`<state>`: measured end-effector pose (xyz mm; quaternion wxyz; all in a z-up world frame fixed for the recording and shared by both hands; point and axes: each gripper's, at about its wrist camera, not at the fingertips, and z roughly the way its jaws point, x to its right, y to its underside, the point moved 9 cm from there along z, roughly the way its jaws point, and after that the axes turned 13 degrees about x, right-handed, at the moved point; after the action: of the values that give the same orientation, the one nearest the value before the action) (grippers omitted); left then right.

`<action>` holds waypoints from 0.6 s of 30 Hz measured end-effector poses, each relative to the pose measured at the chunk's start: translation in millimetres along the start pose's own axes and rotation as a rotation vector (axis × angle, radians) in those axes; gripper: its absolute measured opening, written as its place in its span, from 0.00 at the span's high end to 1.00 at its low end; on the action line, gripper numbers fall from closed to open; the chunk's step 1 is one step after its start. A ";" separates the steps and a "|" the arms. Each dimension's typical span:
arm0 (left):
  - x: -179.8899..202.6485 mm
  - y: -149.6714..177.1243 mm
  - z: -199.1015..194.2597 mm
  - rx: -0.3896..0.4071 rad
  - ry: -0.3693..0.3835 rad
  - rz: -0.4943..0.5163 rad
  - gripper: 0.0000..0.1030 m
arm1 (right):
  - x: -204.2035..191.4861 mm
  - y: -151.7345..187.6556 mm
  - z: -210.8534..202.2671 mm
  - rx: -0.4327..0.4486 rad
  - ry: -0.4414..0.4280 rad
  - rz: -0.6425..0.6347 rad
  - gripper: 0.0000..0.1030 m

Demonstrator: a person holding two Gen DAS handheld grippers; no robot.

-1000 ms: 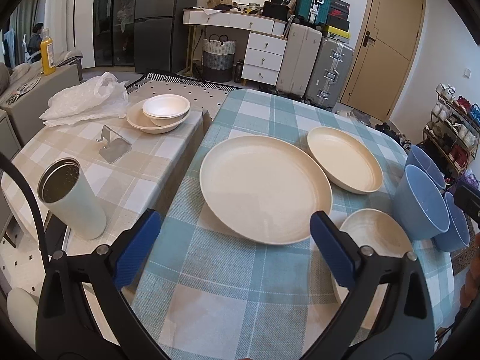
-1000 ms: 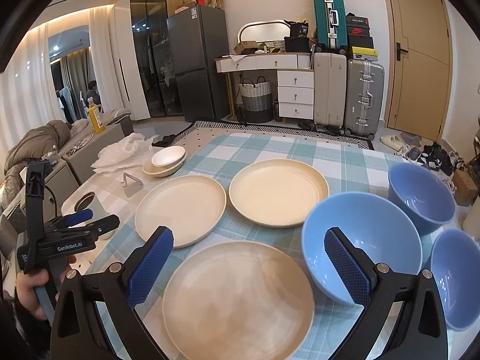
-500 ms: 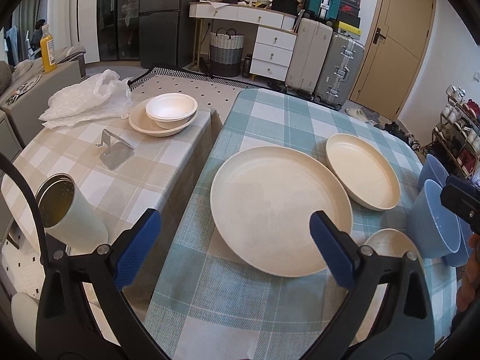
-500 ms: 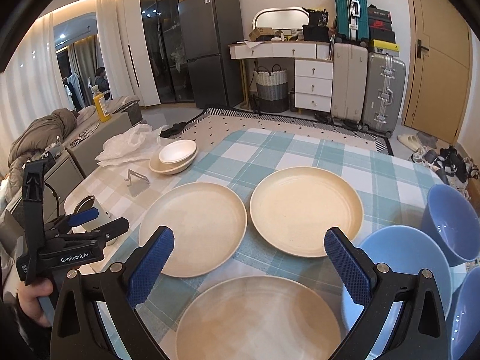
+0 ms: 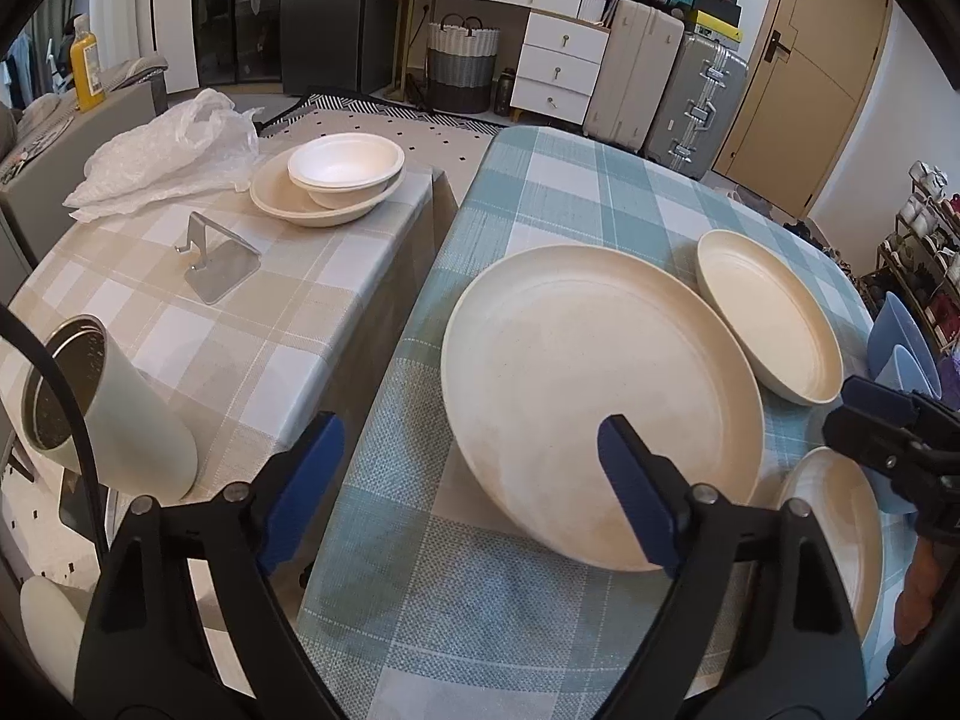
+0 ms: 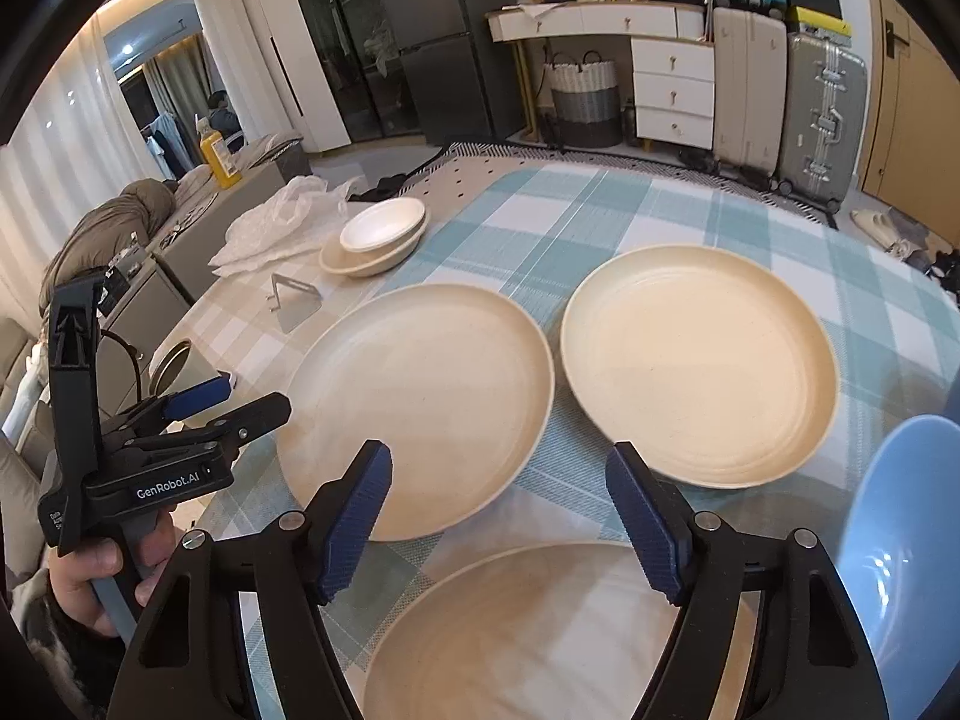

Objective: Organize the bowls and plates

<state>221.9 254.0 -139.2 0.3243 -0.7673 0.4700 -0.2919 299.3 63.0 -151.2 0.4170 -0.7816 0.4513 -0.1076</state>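
Three cream plates lie on the blue checked table: a large one, a deeper one behind it, and a near one. Blue bowls stand at the right. My left gripper is open and empty at the large plate's near left rim; it also shows in the right wrist view. My right gripper is open and empty above the near plate, its jaws narrower than before.
A beige checked side table holds a white bowl in a cream plate, a plastic bag, a metal phone stand and a steel-lined tumbler. Suitcases, drawers and a basket stand behind.
Both grippers moved forward and down toward the plates. The right gripper's jaws have narrowed and it shifted left, leaving the blue bowls at the frame's right edge.
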 end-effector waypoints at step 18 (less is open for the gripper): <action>-6.0 16.1 32.5 -0.078 0.011 -0.028 0.51 | 2.2 35.3 65.9 -0.127 0.022 0.019 0.55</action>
<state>235.4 261.1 -172.6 0.2874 -0.7841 0.4721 -0.2822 314.7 89.1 -219.6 0.3624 -0.8011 0.4690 -0.0834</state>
